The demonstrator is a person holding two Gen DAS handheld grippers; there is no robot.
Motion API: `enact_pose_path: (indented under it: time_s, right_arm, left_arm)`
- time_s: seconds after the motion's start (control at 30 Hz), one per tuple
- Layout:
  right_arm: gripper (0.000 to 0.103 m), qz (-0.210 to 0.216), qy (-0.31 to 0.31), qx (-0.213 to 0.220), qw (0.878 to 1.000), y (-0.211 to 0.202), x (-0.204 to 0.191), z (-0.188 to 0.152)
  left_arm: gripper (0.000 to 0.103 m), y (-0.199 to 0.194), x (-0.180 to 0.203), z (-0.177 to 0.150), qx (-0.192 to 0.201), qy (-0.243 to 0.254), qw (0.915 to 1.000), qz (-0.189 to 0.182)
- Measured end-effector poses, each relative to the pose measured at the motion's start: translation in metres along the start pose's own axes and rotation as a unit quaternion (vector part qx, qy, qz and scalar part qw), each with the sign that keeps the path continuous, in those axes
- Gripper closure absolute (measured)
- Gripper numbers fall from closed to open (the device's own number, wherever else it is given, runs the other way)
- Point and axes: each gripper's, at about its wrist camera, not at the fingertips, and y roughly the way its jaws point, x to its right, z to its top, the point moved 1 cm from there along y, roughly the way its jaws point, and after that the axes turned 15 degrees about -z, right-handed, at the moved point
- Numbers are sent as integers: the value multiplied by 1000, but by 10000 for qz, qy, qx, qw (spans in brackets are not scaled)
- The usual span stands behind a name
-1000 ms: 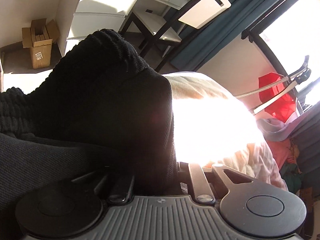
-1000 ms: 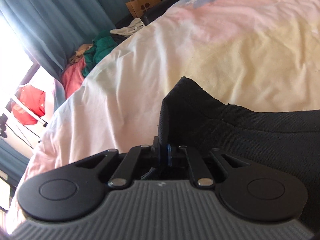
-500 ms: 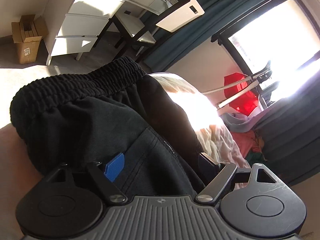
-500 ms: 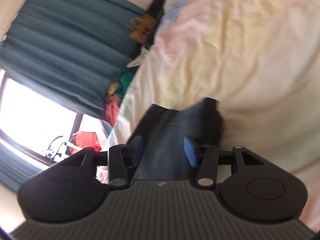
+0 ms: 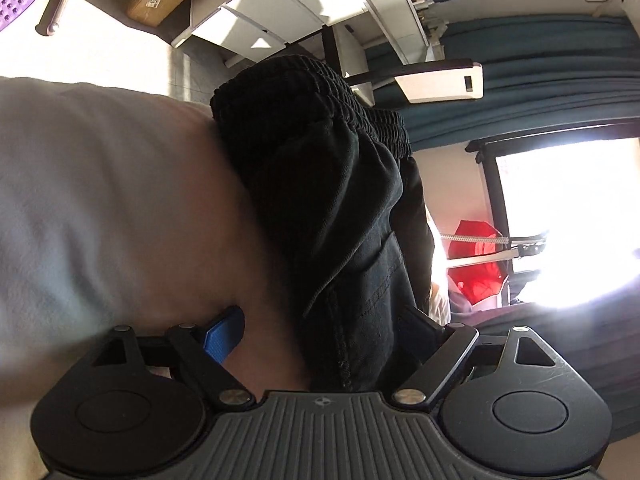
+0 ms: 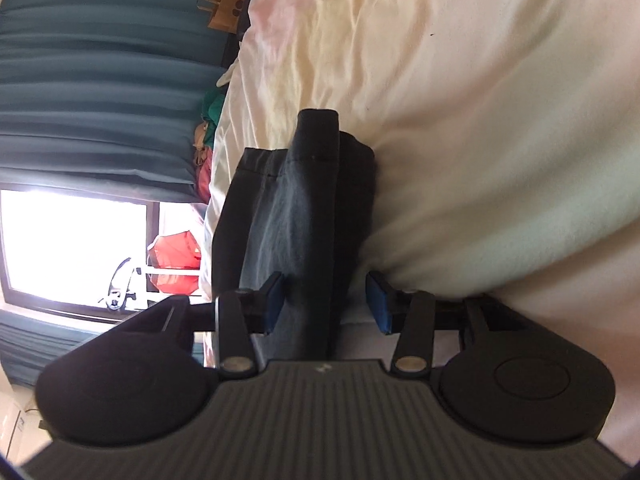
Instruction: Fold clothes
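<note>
the black trousers (image 5: pixel 340 208) are lying on the bed (image 6: pixel 460 120), a pale quilted cover under them, and both grippers are sitting right at the garment with cloth running forward between their jaws.

the left gripper (image 5: pixel 320 332) is facing the waistband end (image 5: pixel 312 92): the gathered elastic band is the far edge in its view, and the fabric is stretching from there straight back toward the camera. its jaws are standing wide and opening, with cloth between them but neither pad pressing on it; the blue pad is resting apart on the bedcover side.

the right gripper (image 6: pixel 326 300) is facing the other end, where the folded leg hem (image 6: pixel 318 120) is pointing away along the bed. its jaws are half spread and closing slightly, the fabric between them; the right pad is clear of it, and i cannot tell whether the left pad is touching.

the long axis of the trousers is running from one gripper to the other, so each hand is nearest its own end. judging by this, the next fold would turn on bringing one end over toward the other.
</note>
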Motion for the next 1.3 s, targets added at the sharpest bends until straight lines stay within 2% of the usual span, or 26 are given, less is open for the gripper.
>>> enact_pose_path:
  time_s: [0.1,0.2,0.27,0.3,0.33,0.4,0.47,0.57,0.67,0.83,0.97,1.1,1.3]
  right_arm:
    - [56,161,17,204,9997,19,-6,8]
    - [56,137,-298,436,9985,35,-21,14]
    - [59,91,-612,637,9960,41,-31,15]
    - [69,31,-705,740,9948,43,-35,15]
    - [75,19,-733,809,9940,45,-38,15]
    - [81,72,-712,920,9932,42,-40,15]
    - [83,336,-340,842,9953,35,-37,17]
    - [91,660,113,748,9949,16,-33,21]
    - [92,825,243,739,9936,-5,-31,18]
    - [92,762,361,692,9940,-41,-16,12]
    - [92,647,172,633,9957,-73,-9,15]
    - [92,495,381,400,9972,-92,16,15]
    - [92,24,583,101,9982,-78,57,13]
  left_arm:
    - [18,28,4,12,324,224,9992,82]
    - [27,54,11,20,660,356,9963,423]
    - [47,65,17,23,810,346,9938,683]
    - [52,71,22,27,765,310,9935,780]
    - [60,71,25,34,707,275,9934,864]
    - [70,54,22,46,542,42,9949,849]
    - [82,41,26,58,367,-33,9959,832]
    - [85,28,43,69,139,163,9965,808]
    - [86,12,62,73,58,225,9967,783]
    - [86,-44,89,70,-34,435,9959,788]
    - [86,-108,97,69,-236,550,9941,899]
    - [85,-160,82,64,-514,561,9913,1076]
    - [82,-181,27,57,-785,326,9885,1251]
